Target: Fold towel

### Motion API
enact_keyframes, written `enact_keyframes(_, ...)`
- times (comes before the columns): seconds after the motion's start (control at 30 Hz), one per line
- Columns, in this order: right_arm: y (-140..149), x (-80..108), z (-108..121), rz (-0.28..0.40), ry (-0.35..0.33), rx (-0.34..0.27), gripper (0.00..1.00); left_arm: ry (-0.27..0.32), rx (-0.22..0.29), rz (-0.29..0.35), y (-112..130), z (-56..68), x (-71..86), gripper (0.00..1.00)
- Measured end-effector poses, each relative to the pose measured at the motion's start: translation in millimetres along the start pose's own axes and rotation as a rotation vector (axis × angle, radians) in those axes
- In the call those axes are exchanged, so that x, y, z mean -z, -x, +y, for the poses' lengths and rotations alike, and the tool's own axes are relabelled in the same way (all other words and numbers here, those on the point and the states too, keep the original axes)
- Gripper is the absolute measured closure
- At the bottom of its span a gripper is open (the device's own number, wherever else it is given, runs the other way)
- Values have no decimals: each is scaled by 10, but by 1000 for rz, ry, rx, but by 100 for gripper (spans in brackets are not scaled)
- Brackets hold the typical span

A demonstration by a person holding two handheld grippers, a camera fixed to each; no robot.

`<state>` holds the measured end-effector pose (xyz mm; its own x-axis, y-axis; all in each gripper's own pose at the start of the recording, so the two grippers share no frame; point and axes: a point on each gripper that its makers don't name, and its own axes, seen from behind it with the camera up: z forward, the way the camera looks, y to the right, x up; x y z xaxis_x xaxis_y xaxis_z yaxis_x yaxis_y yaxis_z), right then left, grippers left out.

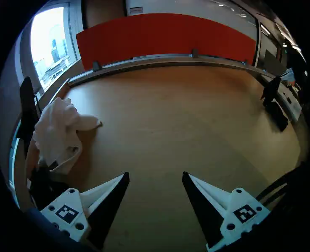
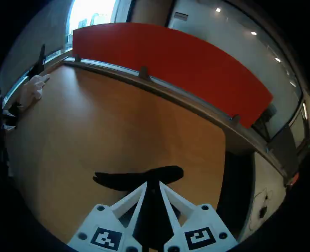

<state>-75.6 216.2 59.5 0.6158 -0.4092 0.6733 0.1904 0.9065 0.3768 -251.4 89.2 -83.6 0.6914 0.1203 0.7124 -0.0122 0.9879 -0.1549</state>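
Towel (image 1: 58, 130) crumpled in heap at table (image 1: 176, 126) edge.

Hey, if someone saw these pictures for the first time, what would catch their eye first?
The bright red partition along the far edge of the wooden table stands out most. Next, a crumpled white towel lies at the table's left side in the left gripper view, ahead of the open left gripper.
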Motion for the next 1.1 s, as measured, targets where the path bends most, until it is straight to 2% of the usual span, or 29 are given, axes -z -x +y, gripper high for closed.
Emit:
enact_keyframes(0.3,578,137,111,-55,26,-68,95,-1,-6,-2,6,-13,33,7)
enact_keyframes(0.63,1191,150,90,-128,28,-156,95,-3,-15,-8,40,-41,74,7)
enact_keyframes(1.1,1758,106,70,-224,27,-233,95,-11,-25,-11,51,-96,113,7)
